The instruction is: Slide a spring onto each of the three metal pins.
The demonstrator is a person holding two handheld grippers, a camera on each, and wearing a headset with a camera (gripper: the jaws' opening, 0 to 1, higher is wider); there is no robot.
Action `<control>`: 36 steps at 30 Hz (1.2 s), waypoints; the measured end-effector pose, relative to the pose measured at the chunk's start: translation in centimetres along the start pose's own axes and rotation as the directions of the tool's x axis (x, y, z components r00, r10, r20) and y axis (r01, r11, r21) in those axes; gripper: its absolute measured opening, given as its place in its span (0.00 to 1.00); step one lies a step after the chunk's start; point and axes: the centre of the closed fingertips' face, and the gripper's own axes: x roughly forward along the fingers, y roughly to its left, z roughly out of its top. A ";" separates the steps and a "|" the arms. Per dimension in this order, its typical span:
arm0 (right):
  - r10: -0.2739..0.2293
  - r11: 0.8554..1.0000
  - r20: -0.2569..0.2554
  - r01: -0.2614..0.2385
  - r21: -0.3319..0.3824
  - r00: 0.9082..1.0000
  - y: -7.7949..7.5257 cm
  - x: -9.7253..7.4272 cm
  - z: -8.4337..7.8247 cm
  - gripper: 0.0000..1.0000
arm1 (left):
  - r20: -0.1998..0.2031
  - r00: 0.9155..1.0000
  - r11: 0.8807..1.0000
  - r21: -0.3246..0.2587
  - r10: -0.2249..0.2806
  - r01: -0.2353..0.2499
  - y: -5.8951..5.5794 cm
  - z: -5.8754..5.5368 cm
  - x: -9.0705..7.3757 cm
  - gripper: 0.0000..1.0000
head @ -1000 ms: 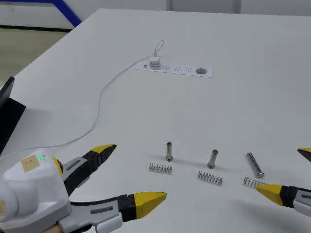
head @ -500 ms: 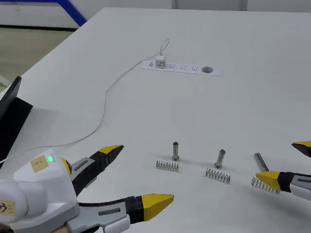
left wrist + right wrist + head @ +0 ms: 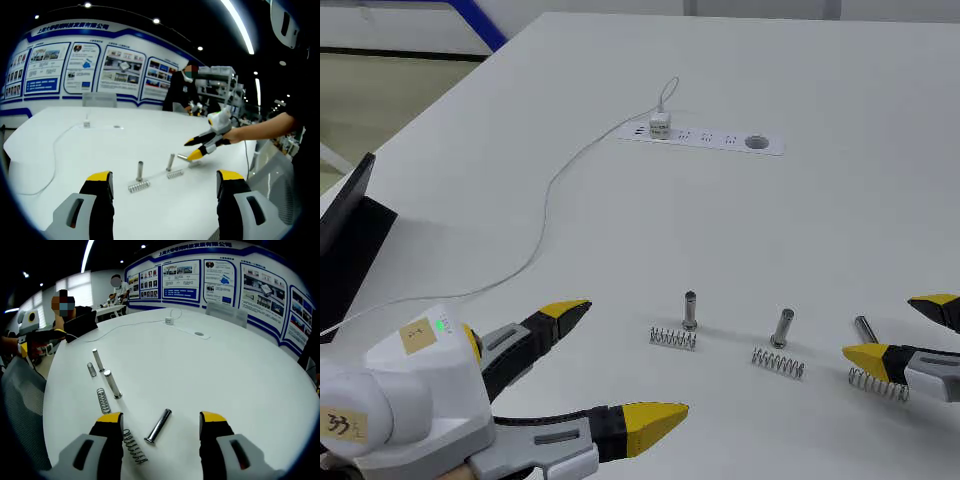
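Right gripper (image 3: 160,416), wide open and empty, frames one fallen pin (image 3: 158,425) and spring (image 3: 134,446).

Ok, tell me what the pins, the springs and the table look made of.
Pins: probably steel, polished, going by the bright silver colour and sharp highlights along the shaft.
Springs: thin coiled wire, likely steel, with a duller grey sheen.
Table: smooth white top, perhaps laminate or painted board, since it shows soft reflections and no grain.

open tabletop (image 3: 800,230) between pins (image 3: 690,310) and distant cable (image 3: 549,190).
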 end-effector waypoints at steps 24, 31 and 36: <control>-0.009 1.000 -0.095 0.011 0.017 0.995 -0.6 2.3 -0.9 0.44 | 0.007 1.000 1.000 -0.017 -0.016 0.016 -0.1 0.1 -0.1 0.78; -0.002 1.000 -0.106 0.005 0.021 0.994 -0.5 2.4 -1.0 0.39 | 0.009 1.000 1.000 -0.016 -0.006 0.006 0.1 0.1 -0.1 0.79; 0.002 1.000 -0.106 -0.001 0.012 0.994 -0.3 2.5 -0.8 0.33 | 0.009 1.000 1.000 -0.020 -0.004 0.004 0.1 0.1 -0.1 0.80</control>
